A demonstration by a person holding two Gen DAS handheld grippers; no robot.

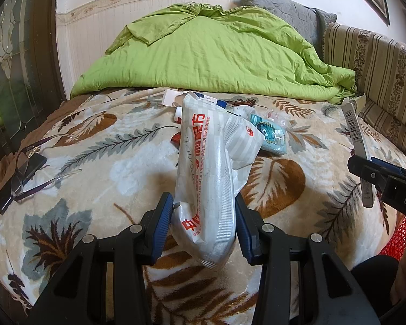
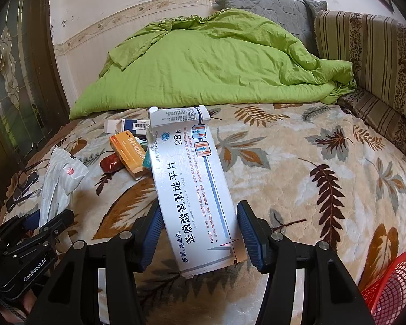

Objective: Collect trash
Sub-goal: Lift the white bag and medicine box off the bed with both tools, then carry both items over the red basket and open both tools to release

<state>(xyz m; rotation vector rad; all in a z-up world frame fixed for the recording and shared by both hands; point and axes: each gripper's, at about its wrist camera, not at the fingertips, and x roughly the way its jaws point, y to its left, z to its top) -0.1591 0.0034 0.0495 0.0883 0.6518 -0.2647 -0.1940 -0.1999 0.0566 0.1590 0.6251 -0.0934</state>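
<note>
Trash was in both your grippers, left gripper (image 1: 204, 227) clamped on the white wrapper (image 1: 208, 178), right gripper (image 2: 196, 233) on the flattened pill box (image 2: 192, 189) (red basket (image 2: 392, 284) probably came next).

A leaf-print blanket (image 1: 100, 146) covers the bed. At its far edge lies a crumpled green quilt (image 1: 216, 54), and a grey pillow (image 1: 284, 8) stands behind the quilt against the wall. Along the right edge stands a striped headboard (image 1: 379, 62). Near the left edge lie glasses (image 1: 24, 168), partly on a dark flat thing (image 1: 19, 181). A dark door (image 2: 16, 81) with patterned glass is beyond the left edge.
</note>
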